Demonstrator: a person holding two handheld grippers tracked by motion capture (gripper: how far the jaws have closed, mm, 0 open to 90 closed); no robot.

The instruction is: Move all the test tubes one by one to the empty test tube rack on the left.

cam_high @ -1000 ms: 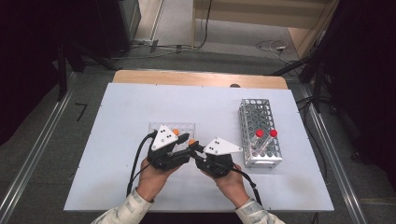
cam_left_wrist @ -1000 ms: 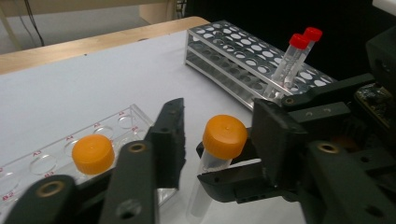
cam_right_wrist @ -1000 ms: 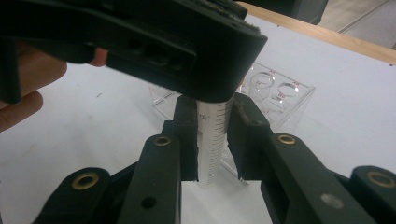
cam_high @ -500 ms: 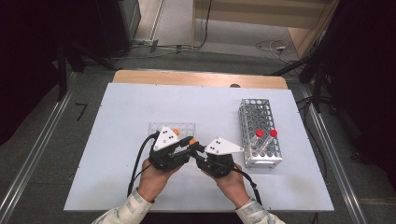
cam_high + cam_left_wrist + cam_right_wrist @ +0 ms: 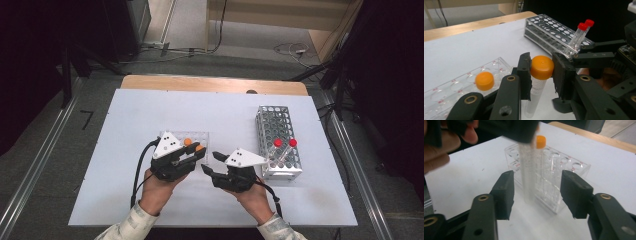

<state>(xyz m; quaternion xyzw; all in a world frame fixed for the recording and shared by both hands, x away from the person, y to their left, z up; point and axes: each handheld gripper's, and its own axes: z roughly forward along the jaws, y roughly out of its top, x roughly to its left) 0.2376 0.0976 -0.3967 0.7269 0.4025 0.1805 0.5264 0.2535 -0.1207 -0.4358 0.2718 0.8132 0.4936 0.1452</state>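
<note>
Two hand-held grippers meet over the near middle of the white bench (image 5: pixel 125 115). The left hand-held gripper (image 5: pixel 541 68) has its jaws pressed on the orange cap of a clear tube (image 5: pixel 535 95), one pad on each side of the cap, and the tube hangs upright below them with its tip just above the bench. In the high view this left hand-held gripper (image 5: pixel 197 152) sits at the near edge of a clear plastic rack (image 5: pixel 200 136), and the held cap shows as an orange spot beside a second orange cap (image 5: pixel 187 142).

That second cap belongs to another tube (image 5: pixel 484 80) standing in the clear plastic rack (image 5: pixel 454 87), left of the held one in the left gripper view.

The right hand-held gripper (image 5: pixel 536 192) has just been opening. Its jaws now stand wide, and the held tube (image 5: pixel 529 175) rises between them with a clear gap on both sides, so neither pad touches it. In the high view the right hand-held gripper (image 5: pixel 210 162) points left toward the other one.

A metal rack (image 5: pixel 277 137) stands well apart at the right of the bench, with two red-capped tubes (image 5: pixel 284 150) leaning in its near end. The same red-capped tubes (image 5: pixel 581 33) show in the left gripper view, tilted in the metal rack (image 5: pixel 549 28).
</note>
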